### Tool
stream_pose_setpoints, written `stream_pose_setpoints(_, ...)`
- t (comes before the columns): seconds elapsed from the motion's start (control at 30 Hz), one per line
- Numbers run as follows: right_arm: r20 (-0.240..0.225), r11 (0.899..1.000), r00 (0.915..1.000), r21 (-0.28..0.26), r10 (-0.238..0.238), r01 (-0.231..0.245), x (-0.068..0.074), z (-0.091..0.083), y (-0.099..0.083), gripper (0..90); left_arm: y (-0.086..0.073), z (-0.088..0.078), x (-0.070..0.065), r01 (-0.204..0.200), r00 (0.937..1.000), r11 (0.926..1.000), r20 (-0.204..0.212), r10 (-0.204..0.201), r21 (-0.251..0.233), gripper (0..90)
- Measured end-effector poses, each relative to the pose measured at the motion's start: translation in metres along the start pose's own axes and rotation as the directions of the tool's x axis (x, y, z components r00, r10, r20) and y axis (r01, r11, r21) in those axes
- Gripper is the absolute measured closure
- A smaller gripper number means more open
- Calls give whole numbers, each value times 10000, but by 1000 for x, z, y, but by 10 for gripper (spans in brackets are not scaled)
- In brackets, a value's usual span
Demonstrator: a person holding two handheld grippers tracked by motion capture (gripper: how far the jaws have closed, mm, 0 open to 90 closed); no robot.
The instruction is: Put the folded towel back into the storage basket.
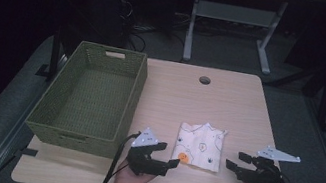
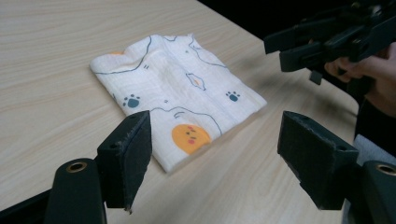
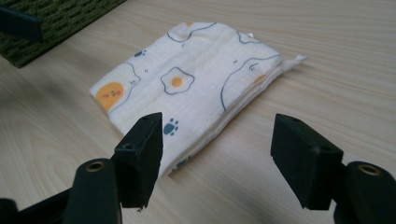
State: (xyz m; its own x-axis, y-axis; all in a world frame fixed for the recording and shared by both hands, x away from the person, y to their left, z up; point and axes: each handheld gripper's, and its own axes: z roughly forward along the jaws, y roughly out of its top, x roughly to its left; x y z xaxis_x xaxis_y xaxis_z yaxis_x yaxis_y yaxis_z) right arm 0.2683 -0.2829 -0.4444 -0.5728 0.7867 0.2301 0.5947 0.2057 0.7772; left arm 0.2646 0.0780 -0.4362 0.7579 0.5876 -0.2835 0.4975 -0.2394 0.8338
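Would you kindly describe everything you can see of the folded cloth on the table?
The folded cloth is white, thin and soft-looking, printed with dark outlines, blue paw prints, a fried egg and an orange face. It lies flat in several layers on the wooden table, right of the green basket, one corner sticking out. Nothing grips it; the left gripper and right gripper flank it, open.

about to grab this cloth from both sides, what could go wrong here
1. The folded printed cloth lies flat on the table, so the open left gripper and right gripper may pinch only the top layers and unfold it.
2. The green woven basket sits close beside the left gripper; a wide swing could bump it.
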Motion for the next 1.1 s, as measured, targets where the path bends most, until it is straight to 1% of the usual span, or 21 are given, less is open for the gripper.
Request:
stream_pose_setpoints(0.07, -46, 10000, 10000, 15, 6, -6, 0, 2, 4, 338, 4, 7, 1, -21, 10000, 9998, -45, 22, 216, 264)
stream_pose_setpoints(0.1, -47, 9999, 10000, 92, -39, 40, -1, 3, 6, 338, 6, 10, 2, -70, 9998, 9996, -180, 75, 289, 265)
stream_pose_setpoints(0.13, -47, 9999, 10000, 132, -18, 19, -1, 5, 9, 338, 6, 10, 2, -70, 9998, 9996, -180, 75, 289, 265)
stream_pose_setpoints(0.17, -47, 9999, 10000, 132, -18, 19, -1, 5, 9, 338, 8, 13, 3, -47, 9996, 9995, -285, 56, 305, 265)
stream_pose_setpoints(0.2, -50, 9998, 10000, 198, -60, 61, -2, 7, 13, 338, 12, 17, 7, 84, 9993, 9994, -380, -72, 331, 265)
stream_pose_setpoints(0.23, -42, 9996, 10000, 253, -78, 79, -2, 9, 16, 338, 14, 19, 8, 96, 9987, 9993, -494, -77, 374, 266)
stream_pose_setpoints(0.33, -75, 9996, 9999, 256, -84, 86, -3, 12, 22, 338, 18, 24, 10, 178, 9982, 9987, -573, -150, 483, 289)
stream_pose_setpoints(0.4, -96, 9990, 10000, 457, -15, 19, -4, 16, 28, 338, 21, 30, 13, 253, 9977, 9974, -643, -209, 681, 298)
stream_pose_setpoints(0.43, -136, 9986, 9999, 521, 19, -12, -5, 20, 34, 338, 24, 37, 16, 388, 9971, 9946, -691, -322, 961, 304)
stream_pose_setpoints(0.5, -179, 9975, 9996, 668, 229, -217, -8, 25, 38, 338, 28, 42, 19, 402, 9959, 9922, -853, -303, 1179, 314)
stream_pose_setpoints(0.53, -179, 9975, 9996, 668, 229, -217, -8, 25, 38, 338, 28, 42, 19, 402, 9959, 9922, -853, -303, 1179, 320)
stream_pose_setpoints(0.57, -116, 9972, 9995, 694, 291, -282, -9, 30, 43, 340, 31, 47, 22, 447, 9949, 9900, -952, -321, 1338, 327)
stream_pose_setpoints(0.6, -119, 9967, 9995, 762, 277, -267, -10, 32, 45, 340, 31, 47, 22, 447, 9949, 9900, -952, -321, 1338, 328)
stream_pose_setpoints(0.63, -120, 9973, 9997, 715, 196, -187, -10, 35, 47, 343, 33, 51, 25, 493, 9933, 9871, -1111, -325, 1521, 328)
stream_pose_setpoints(0.73, -60, 9951, 9997, 953, 253, -246, -10, 42, 52, 342, 34, 57, 29, 556, 9914, 9817, -1267, -327, 1821, 344)
stream_pose_setpoints(0.83, -8, 9938, 9998, 1096, 194, -192, -9, 50, 58, 344, 35, 61, 35, 773, 9899, 9770, -1320, -515, 1987, 360)
stream_pose_setpoints(0.9, 0, 9941, 9998, 1070, 202, -201, -8, 54, 59, 351, 34, 62, 37, 885, 9893, 9748, -1319, -621, 2048, 380)
stream_pose_setpoints(0.97, 57, 9904, 9996, 1357, 266, -271, -10, 60, 61, 350, 35, 64, 40, 935, 9887, 9716, -1352, -649, 2174, 396)
stream_pose_setpoints(1.03, 108, 9896, 9996, 1409, 272, -285, -11, 65, 62, 354, 36, 66, 41, 979, 9886, 9683, -1344, -680, 2299, 404)
stream_pose_setpoints(1.07, 124, 9894, 9994, 1412, 337, -352, -11, 67, 63, 354, 36, 66, 41, 979, 9886, 9683, -1344, -680, 2299, 405)
stream_pose_setpoints(1.1, 133, 9891, 9994, 1431, 327, -343, -11, 68, 64, 354, 36, 66, 40, 953, 9895, 9650, -1294, -650, 2444, 410)
